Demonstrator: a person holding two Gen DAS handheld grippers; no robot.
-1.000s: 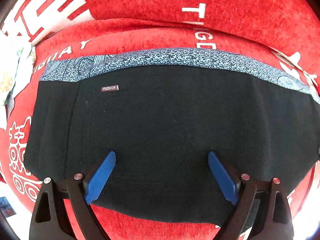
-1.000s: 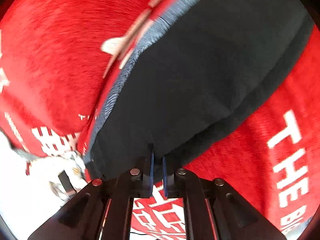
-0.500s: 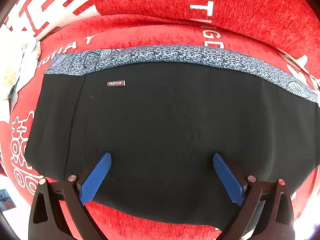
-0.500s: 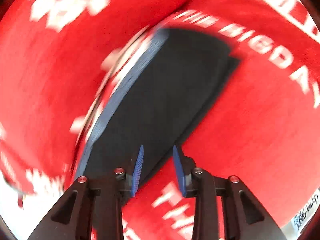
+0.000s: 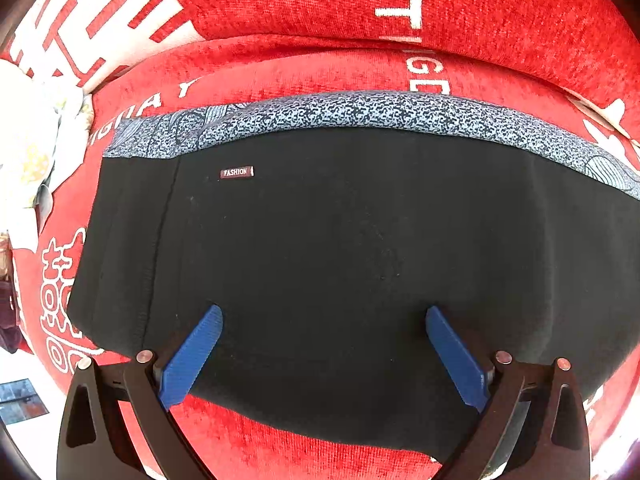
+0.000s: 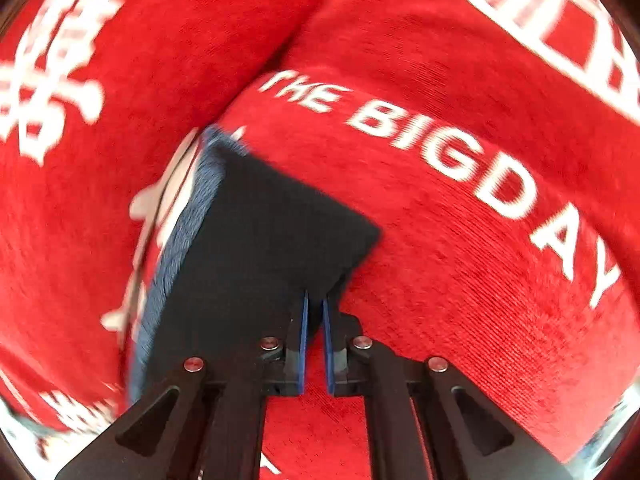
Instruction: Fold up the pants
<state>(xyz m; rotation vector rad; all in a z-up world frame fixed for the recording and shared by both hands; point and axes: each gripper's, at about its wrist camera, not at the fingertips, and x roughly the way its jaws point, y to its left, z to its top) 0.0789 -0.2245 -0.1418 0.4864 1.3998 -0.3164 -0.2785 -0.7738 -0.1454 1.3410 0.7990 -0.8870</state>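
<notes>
Folded black pants (image 5: 360, 240) with a blue patterned waistband (image 5: 360, 110) and a small FASHION label (image 5: 237, 172) lie flat on a red sofa seat (image 5: 280, 76). My left gripper (image 5: 323, 312) points straight down over their near half, open wide, its blue pads (image 5: 192, 356) apart and holding nothing. In the right wrist view the pants (image 6: 260, 248) show as a dark wedge with the waistband (image 6: 180, 240) on the left. My right gripper (image 6: 314, 302) is closing, pinching the black cloth at the near corner between its pads.
The red seat cushion (image 6: 480, 240) carries white lettering, and a red back cushion (image 5: 480, 8) rises behind it. A white flowered cloth (image 5: 28, 152) lies at the left end. Pale floor (image 5: 24, 404) shows past the seat's front edge.
The right gripper swept along the pants' edge, opened partway, then shut on cloth at a corner; the view is motion-blurred. The left gripper barely moved and widened slightly.
</notes>
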